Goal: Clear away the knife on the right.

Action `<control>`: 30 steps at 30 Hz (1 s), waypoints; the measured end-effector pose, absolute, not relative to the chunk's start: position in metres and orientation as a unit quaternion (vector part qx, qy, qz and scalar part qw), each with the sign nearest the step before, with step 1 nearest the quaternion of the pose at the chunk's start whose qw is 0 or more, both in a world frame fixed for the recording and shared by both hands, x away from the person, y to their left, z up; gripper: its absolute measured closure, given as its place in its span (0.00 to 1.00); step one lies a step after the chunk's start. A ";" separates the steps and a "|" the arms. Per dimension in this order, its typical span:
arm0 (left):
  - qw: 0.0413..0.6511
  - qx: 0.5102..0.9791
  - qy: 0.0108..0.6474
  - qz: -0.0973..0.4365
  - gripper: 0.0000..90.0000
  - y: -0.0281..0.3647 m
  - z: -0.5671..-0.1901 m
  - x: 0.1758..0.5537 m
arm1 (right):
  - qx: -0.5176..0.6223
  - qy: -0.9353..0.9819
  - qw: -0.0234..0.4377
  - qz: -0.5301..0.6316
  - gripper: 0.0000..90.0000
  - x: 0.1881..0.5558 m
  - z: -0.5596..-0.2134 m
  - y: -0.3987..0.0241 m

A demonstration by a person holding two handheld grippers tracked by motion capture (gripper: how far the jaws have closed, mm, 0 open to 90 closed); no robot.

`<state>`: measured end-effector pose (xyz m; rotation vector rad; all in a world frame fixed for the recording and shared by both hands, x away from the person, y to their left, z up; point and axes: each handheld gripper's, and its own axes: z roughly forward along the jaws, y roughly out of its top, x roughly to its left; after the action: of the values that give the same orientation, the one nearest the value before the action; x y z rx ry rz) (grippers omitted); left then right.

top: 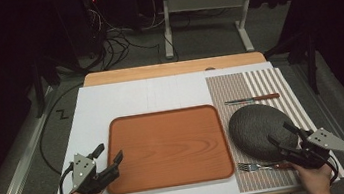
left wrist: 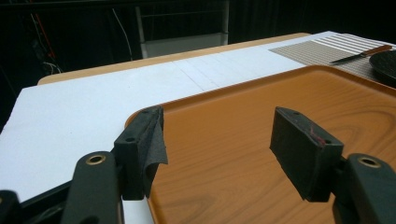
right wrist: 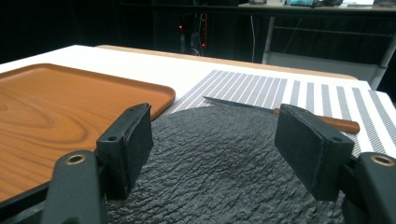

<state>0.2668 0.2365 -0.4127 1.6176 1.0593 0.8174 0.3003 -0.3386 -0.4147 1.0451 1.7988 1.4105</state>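
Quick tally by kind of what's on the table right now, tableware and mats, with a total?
Trays: 1, the wooden tray
Plates: 1, the dark slate plate
Knives: 1, the knife
Forks: 1, the fork
Striped placemats: 1, the placemat
Total: 5

Dim room, grey floor (top: 213, 38), cables (top: 112, 44), white desk frame (top: 198, 3) behind.

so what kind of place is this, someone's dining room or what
More likely a lab or recording workspace than a home: a staged place setting of tray, dark plate, knife and fork, with tangled cables on the floor behind.
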 end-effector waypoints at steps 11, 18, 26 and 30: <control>0.501 0.664 0.439 0.339 0.39 0.237 -0.413 0.266 | 0.391 0.686 0.304 0.533 0.32 0.301 -0.416 -0.337; 0.500 0.663 0.440 0.341 0.39 0.238 -0.413 0.265 | 0.396 0.682 0.299 0.537 0.31 0.303 -0.416 -0.339; 0.501 0.662 0.441 0.340 0.39 0.238 -0.412 0.265 | 0.394 0.682 0.301 0.538 0.31 0.302 -0.415 -0.339; 0.503 0.661 0.441 0.341 0.39 0.238 -0.412 0.265 | 0.395 0.681 0.294 0.542 0.33 0.302 -0.416 -0.340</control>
<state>0.2653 0.2383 -0.4122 1.5955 1.0655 0.8231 0.3023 -0.3401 -0.4157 1.0529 1.8128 1.4442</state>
